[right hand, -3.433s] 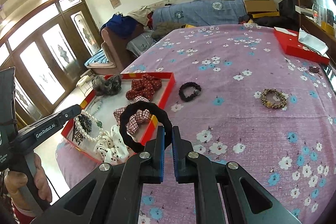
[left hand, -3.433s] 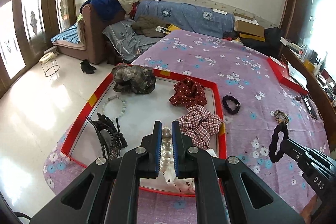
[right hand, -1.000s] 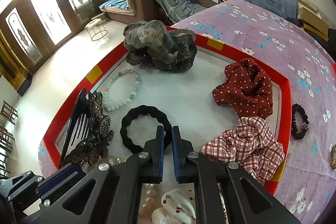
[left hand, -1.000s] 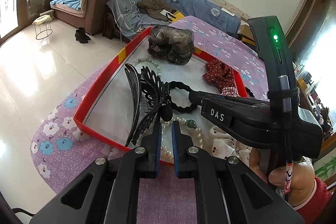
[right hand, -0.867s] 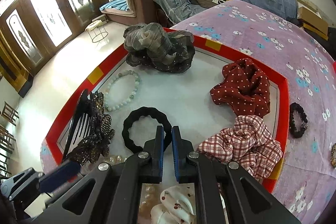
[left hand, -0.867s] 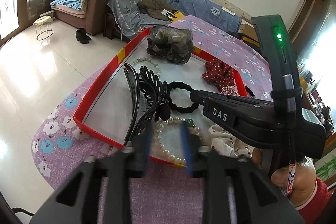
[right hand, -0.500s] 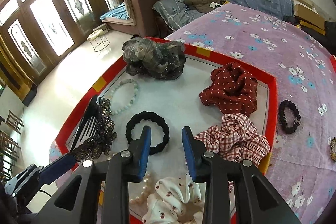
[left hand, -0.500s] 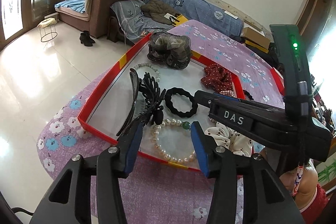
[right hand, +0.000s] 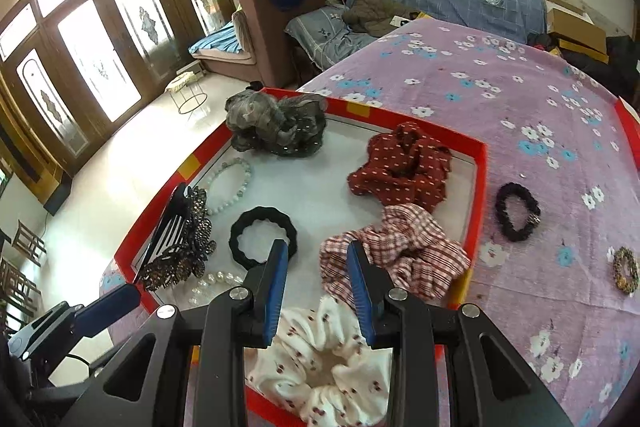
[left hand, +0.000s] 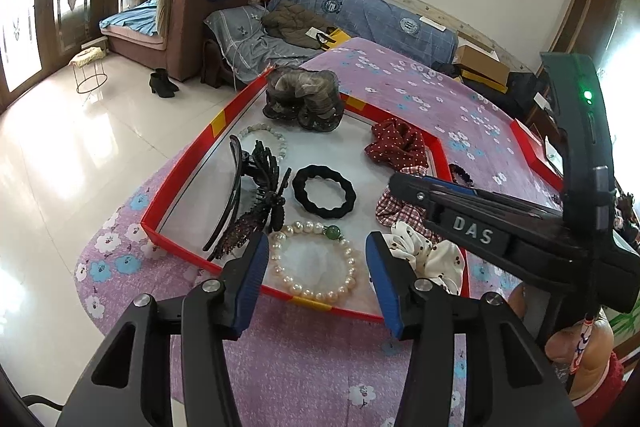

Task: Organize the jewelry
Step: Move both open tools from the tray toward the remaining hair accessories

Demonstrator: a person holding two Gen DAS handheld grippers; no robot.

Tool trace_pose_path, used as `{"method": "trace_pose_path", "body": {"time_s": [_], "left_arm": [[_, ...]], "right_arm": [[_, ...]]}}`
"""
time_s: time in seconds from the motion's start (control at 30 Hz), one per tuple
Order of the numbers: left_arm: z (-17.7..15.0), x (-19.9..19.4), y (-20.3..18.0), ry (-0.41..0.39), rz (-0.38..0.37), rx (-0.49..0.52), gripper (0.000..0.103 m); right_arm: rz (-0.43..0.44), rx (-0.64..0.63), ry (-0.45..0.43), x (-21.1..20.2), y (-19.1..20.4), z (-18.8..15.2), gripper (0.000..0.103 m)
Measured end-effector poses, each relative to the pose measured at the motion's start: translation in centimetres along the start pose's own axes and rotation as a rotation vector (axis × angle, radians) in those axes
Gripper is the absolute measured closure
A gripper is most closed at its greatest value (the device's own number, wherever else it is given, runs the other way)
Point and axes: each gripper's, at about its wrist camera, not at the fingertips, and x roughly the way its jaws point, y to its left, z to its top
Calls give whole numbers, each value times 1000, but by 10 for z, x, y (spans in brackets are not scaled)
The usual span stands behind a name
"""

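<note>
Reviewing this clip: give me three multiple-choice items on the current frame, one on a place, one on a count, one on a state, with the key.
1. Where does the pearl bracelet lie?
A. In the red tray, near its front edge
B. On the purple cloth outside the tray
C. On the floor

2. How many fabric scrunchies lie in the tray?
A. Two
B. Four
C. Six

3. How is the right gripper?
A. Shut on the black hair tie
B. Open, holding nothing
C. Shut on the pearl bracelet

Key: 1 A, the pearls sit inside the red rim. 2 B, grey, dark red dotted, plaid and white. 3 B, the pads stand apart with nothing between them.
</note>
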Motion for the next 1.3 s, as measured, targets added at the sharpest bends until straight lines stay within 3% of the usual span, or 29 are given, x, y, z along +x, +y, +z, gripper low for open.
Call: {"method": "trace_pose_path", "body": {"time_s": [0.6, 1.0, 1.3], "left_arm": [[-10, -14, -43, -7, 12, 100, 48], [-19, -27, -75, -13, -7, 170, 46], [-32, -36, -98, -16, -19, 232, 43]], "right_arm": [[-29, 122, -67, -60, -64, -39, 64], [-150, 182, -118, -111, -117, -89, 64], [-227, 304, -156, -155, -176, -132, 58]]}}
